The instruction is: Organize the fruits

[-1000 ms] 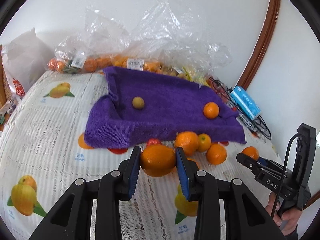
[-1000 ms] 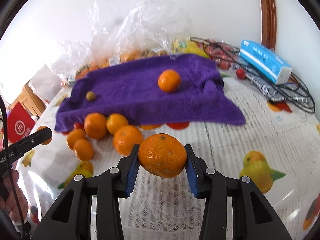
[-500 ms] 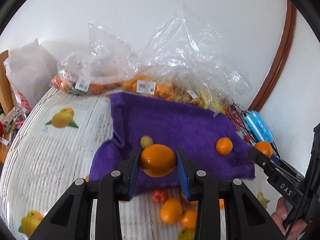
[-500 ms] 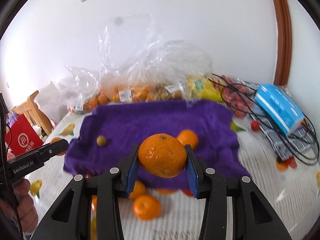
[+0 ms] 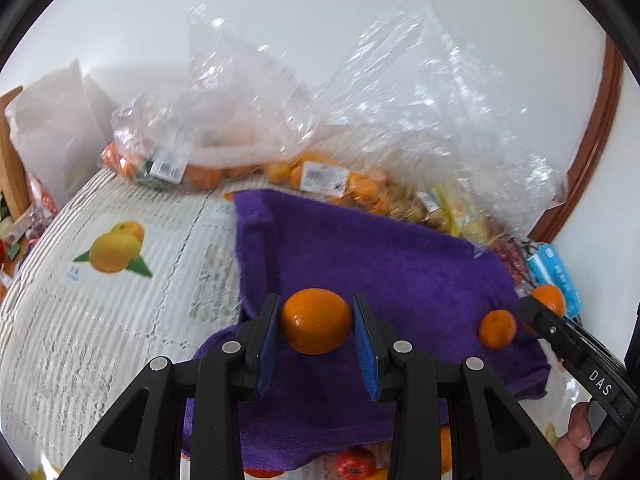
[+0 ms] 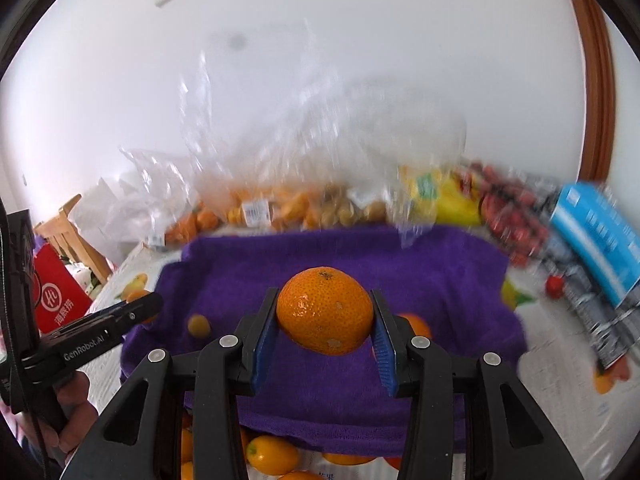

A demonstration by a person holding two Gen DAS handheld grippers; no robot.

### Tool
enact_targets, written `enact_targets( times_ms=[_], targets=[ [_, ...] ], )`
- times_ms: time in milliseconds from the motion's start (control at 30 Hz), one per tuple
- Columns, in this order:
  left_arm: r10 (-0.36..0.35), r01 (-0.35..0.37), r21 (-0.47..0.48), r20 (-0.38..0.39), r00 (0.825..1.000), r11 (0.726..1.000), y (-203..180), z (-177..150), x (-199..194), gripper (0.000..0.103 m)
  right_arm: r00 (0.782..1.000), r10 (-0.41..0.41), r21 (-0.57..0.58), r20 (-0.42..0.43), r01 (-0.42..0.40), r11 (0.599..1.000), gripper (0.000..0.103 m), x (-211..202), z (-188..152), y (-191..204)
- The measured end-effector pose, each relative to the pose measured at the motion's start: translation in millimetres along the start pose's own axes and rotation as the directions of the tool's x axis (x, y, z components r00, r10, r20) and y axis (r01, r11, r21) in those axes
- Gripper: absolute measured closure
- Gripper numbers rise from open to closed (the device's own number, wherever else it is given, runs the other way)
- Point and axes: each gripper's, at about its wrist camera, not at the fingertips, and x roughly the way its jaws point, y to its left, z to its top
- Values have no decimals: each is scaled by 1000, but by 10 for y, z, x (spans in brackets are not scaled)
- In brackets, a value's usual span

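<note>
My left gripper [image 5: 316, 338] is shut on a smooth orange [image 5: 316, 320] and holds it above the near left part of the purple towel [image 5: 380, 256]. My right gripper [image 6: 324, 330] is shut on a dimpled orange [image 6: 325, 310] above the same towel [image 6: 320, 256]. One orange [image 5: 497, 329] lies on the towel's right side, partly hidden behind my held fruit in the right wrist view [image 6: 416, 326]. A small yellow fruit [image 6: 199, 325] lies on the towel's left. The right gripper also shows at the right edge of the left wrist view [image 5: 568, 340].
Clear plastic bags of oranges and small fruits [image 5: 320, 176] line the wall behind the towel. Loose oranges [image 6: 272, 458] and a small tomato [image 5: 355, 462] lie on the tablecloth at the towel's near edge. A blue packet [image 6: 600, 236] and cables lie at the right. A red bag [image 6: 56, 300] stands at the left.
Both grippers have lifted their oranges from the loose pile and moved forward over the purple towel. The towel and the bags now look closer.
</note>
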Motion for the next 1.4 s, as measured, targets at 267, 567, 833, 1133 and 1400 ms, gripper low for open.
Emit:
enact_targets(
  times_ms=[267,567,833,1133,1400],
  targets=[
    [-25,25,38,-3,1000,999,-81,-60,8,70,1000,-1,22,-20,1,1000,60,41,-70,-95],
    [-53,53,48,-17,998,997,-125,-113,41,70,998,-20,-12,-52,20,1000,60,135,-117,-52],
    [-57,57,33,-11,998,998,-97,-103,26,70,996,-19,-32,-86,17,999,60,221,-169,4],
    [-51,52,35,-9,999,998,-96,-109,33,70,992,-22,-52,-124,15,999,60,322,-224,51],
    [-50,50,35,-6,999,998,-94,-110,32,70,986,-40,-37,-160,34,999,60,402,-244,-3]
  ],
)
